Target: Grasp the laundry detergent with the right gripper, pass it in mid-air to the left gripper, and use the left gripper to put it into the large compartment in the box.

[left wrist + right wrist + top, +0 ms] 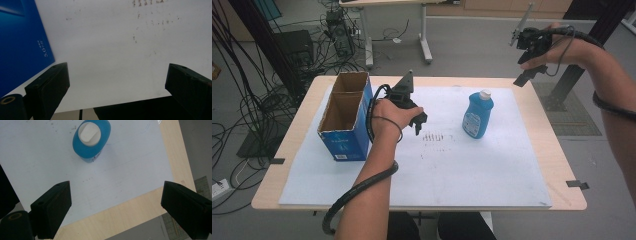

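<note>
From the high view, the blue bottle (477,115) stands up on the surface (452,170); the left hand-held gripper (418,123) hangs at its 9 o'clock, beside the box (346,120); the right hand-held gripper (532,65) floats at its 1 o'clock. In the left gripper view, its jaws are wide apart with nothing between. In the right gripper view, its jaws are apart too; the bottle sits at 11 o'clock.

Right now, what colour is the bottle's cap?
White, on the blue bottle; clearest in the right gripper view.

High overview; right tongs' camera above shared bottle (91,138), left perhaps near sheet (107,50).
</note>
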Action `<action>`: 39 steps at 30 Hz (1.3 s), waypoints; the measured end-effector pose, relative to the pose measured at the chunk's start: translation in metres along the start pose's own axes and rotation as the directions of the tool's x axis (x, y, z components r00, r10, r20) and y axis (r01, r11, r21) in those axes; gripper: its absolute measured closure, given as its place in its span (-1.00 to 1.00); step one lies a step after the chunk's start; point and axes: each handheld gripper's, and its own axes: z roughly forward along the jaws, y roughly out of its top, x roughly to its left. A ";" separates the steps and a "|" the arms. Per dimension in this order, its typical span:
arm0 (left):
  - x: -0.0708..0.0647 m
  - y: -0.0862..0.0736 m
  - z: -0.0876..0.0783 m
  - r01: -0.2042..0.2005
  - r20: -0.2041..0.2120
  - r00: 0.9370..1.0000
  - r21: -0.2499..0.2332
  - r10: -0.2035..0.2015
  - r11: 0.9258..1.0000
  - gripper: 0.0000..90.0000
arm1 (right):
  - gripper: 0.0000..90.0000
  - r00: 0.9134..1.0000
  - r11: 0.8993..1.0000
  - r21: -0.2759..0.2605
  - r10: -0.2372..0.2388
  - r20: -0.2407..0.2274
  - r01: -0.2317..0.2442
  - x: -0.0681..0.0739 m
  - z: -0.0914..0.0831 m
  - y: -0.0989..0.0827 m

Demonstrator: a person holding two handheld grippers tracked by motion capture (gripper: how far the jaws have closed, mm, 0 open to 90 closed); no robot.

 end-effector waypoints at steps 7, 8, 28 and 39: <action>0.000 0.000 0.001 -0.004 -0.004 1.000 0.002 0.004 1.000 -0.87 | -0.79 1.000 1.000 -0.010 0.005 0.006 -0.005 0.001 -0.002 -0.001; 0.000 0.000 0.000 -0.004 -0.004 1.000 0.003 0.004 1.000 -0.87 | -0.79 1.000 1.000 -0.009 0.007 0.007 -0.007 0.001 -0.002 -0.002; -0.003 -0.003 0.000 -0.013 -0.007 1.000 -0.001 0.013 1.000 -0.87 | -0.80 1.000 1.000 0.010 0.024 -0.012 -0.023 0.004 -0.002 -0.021; -0.003 -0.002 -0.002 -0.016 -0.005 1.000 -0.010 0.016 1.000 -0.87 | -0.83 0.999 0.999 0.032 0.023 -0.026 -0.022 0.010 0.007 -0.026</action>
